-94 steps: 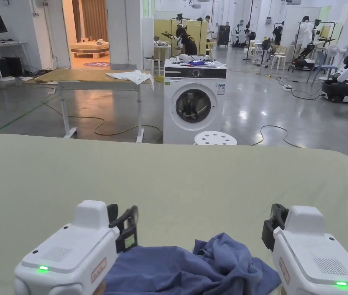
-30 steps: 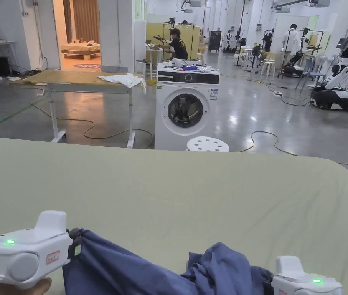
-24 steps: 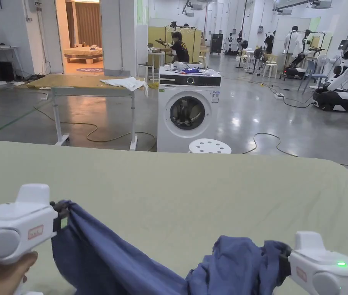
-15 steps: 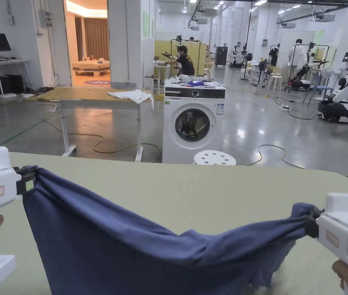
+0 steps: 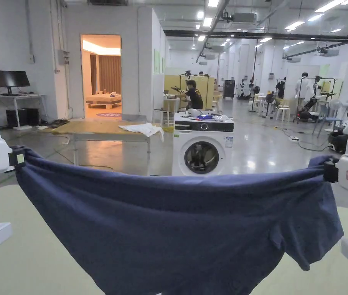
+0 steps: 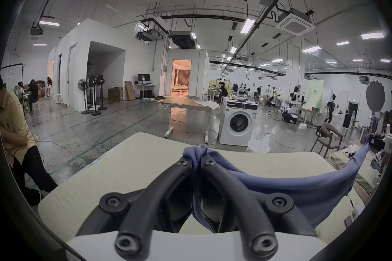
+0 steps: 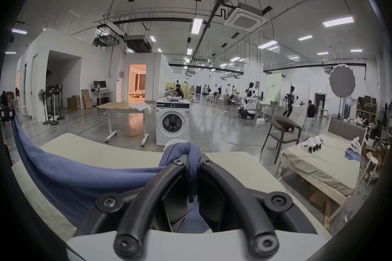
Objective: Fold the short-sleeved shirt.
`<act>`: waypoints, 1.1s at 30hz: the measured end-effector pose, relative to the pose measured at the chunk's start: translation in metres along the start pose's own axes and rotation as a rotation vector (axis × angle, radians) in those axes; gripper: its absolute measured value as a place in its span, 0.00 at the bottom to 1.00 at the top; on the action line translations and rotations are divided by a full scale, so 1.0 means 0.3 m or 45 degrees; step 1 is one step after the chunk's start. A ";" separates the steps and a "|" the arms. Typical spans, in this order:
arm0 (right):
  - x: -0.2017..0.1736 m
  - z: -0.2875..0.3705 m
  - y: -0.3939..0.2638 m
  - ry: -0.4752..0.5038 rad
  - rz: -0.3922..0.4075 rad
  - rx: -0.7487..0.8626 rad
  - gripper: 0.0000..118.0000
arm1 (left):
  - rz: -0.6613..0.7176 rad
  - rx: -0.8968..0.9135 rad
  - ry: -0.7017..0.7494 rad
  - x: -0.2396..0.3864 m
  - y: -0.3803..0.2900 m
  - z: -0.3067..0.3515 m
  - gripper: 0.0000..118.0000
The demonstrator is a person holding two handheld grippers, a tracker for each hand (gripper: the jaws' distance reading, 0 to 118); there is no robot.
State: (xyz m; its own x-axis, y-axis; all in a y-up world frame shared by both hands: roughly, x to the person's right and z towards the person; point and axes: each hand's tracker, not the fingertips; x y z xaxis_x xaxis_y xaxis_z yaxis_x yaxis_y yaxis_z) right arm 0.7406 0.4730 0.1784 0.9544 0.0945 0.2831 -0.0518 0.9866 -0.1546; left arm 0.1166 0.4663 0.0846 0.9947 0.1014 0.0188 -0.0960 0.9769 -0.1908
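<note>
A dark blue short-sleeved shirt (image 5: 177, 226) hangs spread wide in the air above the pale green table (image 5: 35, 257). My left gripper (image 5: 17, 158) is shut on its upper left corner, at the left edge of the head view. At the right edge, my right gripper (image 5: 328, 171) is shut on the upper right corner. A sleeve droops at the lower right. In the left gripper view both jaws pinch bunched blue cloth (image 6: 196, 156), and the shirt (image 6: 297, 185) runs off to the right. The right gripper view has the same pinch on cloth (image 7: 191, 151), shirt (image 7: 70, 176) stretching left.
Beyond the table stand a white washing machine (image 5: 202, 148), a white stool (image 6: 257, 146) and a wooden work table (image 5: 104, 128) with white cloth on it. A person (image 6: 14, 132) stands left of the table. A chair (image 7: 283, 134) and a second bed-like table (image 7: 318, 161) lie to the right.
Both grippers closed on the crumpled shirt, then rose and pulled apart. The shirt lifted off the table and now hangs stretched between them.
</note>
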 end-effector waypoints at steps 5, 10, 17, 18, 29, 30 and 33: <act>-0.012 -0.060 0.113 -0.018 -0.004 0.020 0.03 | 0.017 0.015 0.001 0.013 0.073 -0.035 0.01; -0.014 -0.100 0.129 -0.039 0.019 0.020 0.03 | 0.032 0.033 -0.012 0.021 0.080 -0.030 0.01; -0.012 -0.096 -0.110 -0.024 0.027 -0.106 0.03 | 0.035 -0.067 -0.047 0.005 -0.134 -0.018 0.01; -0.013 -0.090 -0.165 -0.028 0.036 -0.134 0.03 | 0.039 -0.102 -0.056 -0.003 -0.182 -0.018 0.01; 0.016 0.112 -0.819 -0.039 0.140 -0.412 0.03 | 0.093 -0.395 -0.059 -0.087 -0.833 0.181 0.01; 0.021 0.134 -0.855 -0.034 0.141 -0.434 0.03 | 0.103 -0.427 -0.066 -0.095 -0.863 0.205 0.01; 0.024 0.210 -0.936 -0.042 0.122 -0.473 0.03 | 0.134 -0.447 -0.045 -0.118 -0.960 0.288 0.01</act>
State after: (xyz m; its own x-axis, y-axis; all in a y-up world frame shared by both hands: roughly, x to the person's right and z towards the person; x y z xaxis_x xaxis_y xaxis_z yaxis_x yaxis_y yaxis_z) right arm 0.7435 0.2051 0.2835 0.9400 0.1945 0.2802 -0.0248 0.8583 -0.5126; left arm 0.1058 0.1974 0.2236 0.9775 0.2104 0.0138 -0.1730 0.8375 -0.5184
